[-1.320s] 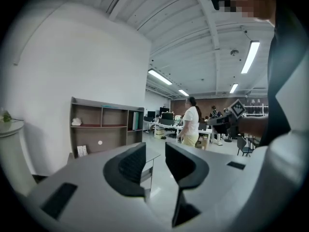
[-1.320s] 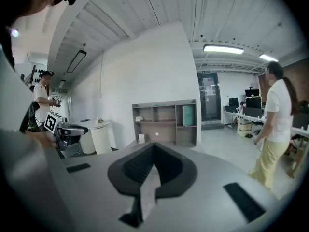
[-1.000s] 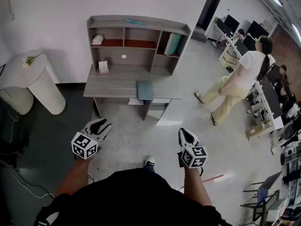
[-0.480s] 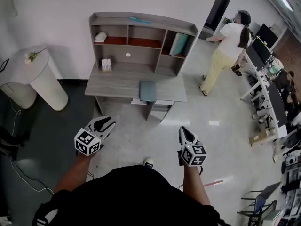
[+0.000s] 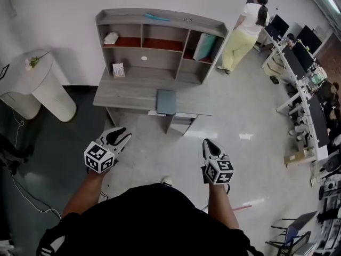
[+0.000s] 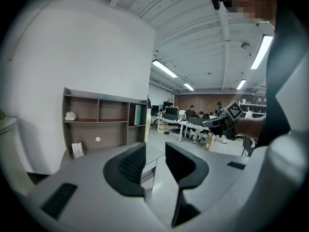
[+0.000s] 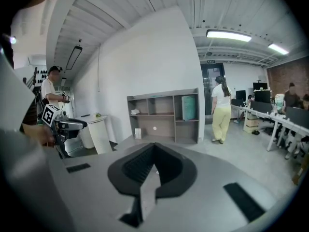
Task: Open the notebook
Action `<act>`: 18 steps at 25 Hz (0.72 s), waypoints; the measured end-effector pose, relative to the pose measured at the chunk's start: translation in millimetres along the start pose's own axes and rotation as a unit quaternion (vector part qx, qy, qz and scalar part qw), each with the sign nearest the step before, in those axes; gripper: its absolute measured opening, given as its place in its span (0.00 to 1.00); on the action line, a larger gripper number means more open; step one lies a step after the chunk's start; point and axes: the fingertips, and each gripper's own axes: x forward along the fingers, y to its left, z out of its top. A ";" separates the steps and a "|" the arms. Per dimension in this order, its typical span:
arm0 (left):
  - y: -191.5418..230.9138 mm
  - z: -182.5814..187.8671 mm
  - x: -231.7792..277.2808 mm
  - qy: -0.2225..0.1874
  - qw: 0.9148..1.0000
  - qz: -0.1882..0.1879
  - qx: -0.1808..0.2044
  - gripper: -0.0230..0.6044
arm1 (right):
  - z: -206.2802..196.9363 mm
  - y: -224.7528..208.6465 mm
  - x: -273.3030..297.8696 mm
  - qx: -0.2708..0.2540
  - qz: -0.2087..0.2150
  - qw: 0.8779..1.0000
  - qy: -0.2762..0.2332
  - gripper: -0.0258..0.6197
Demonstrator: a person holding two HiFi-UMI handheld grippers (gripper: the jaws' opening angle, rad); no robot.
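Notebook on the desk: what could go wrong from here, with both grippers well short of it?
The notebook lies closed at the front edge of the desk; a clumsy push could slide it off. The right gripper is shut and empty, so it may shove rather than pinch the cover unless opened.

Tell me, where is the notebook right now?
In the head view, the notebook lies flat on the grey desk, a little right of centre near the front edge, below the shelf unit.
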 end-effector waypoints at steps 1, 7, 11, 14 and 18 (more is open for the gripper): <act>-0.1 0.3 5.5 0.001 1.000 -0.001 -0.001 0.24 | 0.5 -4.6 3.7 0.000 0.000 1.000 0.001 0.04; -1.9 -0.7 33.1 0.013 1.000 -0.002 -0.004 0.24 | 2.7 -23.2 24.0 -0.003 0.011 1.000 0.006 0.04; -1.3 2.5 46.2 0.019 1.000 0.005 -0.005 0.24 | 4.7 -34.8 35.8 -0.005 0.022 1.000 0.010 0.04; -1.0 6.7 56.2 0.020 1.000 0.013 -0.005 0.24 | 5.9 -45.7 43.4 -0.007 0.029 0.999 0.013 0.04; -2.0 8.5 68.2 0.027 0.999 0.022 -0.007 0.24 | 6.1 -59.4 52.4 -0.010 0.038 0.999 0.019 0.04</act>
